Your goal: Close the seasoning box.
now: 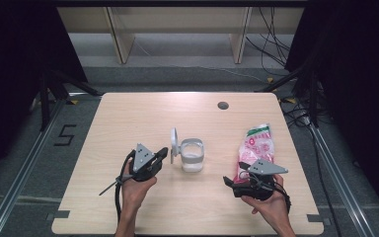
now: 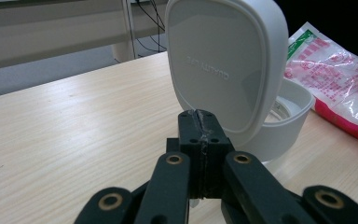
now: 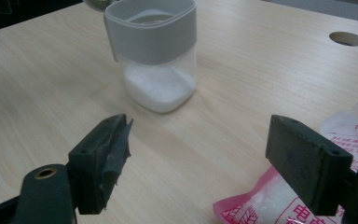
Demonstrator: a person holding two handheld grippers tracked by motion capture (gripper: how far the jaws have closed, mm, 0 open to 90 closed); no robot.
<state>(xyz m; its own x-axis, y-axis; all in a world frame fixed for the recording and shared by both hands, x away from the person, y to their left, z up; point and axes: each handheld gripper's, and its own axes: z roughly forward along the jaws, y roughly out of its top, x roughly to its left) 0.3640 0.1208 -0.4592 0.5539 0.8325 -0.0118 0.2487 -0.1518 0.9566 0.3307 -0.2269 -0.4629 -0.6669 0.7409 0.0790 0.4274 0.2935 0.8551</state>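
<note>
Resting on the light wood-grain table (image 1: 128, 118), L side first: the left gripper (image 1: 162, 154) lies low in the person's left hand (image 1: 137, 190), pointing right toward the container. In the left gripper view its two black jaws are pressed fully together, pad to pad, w/ nothing between them; the tips sit just at the lower edge of the raised lid, contact not certain.

Centre: the small clear plastic container with grey-white collar (image 1: 193, 155) stands upright on the table, approx. mid-table, between the two grippers. Its rounded white hinged lid (image 2: 223, 60) is flipped up on the L side and stands near vertical, inner face toward the left gripper. White granular contents fill the bottom part of the container (image 3: 159, 86), as the right gripper view shows.

R side: the right gripper (image 1: 233, 181) is held in the person's right hand (image 1: 271, 207), pointing left. Jaws stand wide apart, nothing gripped; in its own view the container sits ahead, well apart from the pads. The pink-and-white printed plastic refill bag (image 1: 256, 148) lies flat on the table at R, partly under the right gripper's body; one bag corner lies just below the R-hand jaw (image 3: 279, 205).

Far edge: round cable hole in tabletop (image 1: 222, 105).
</note>
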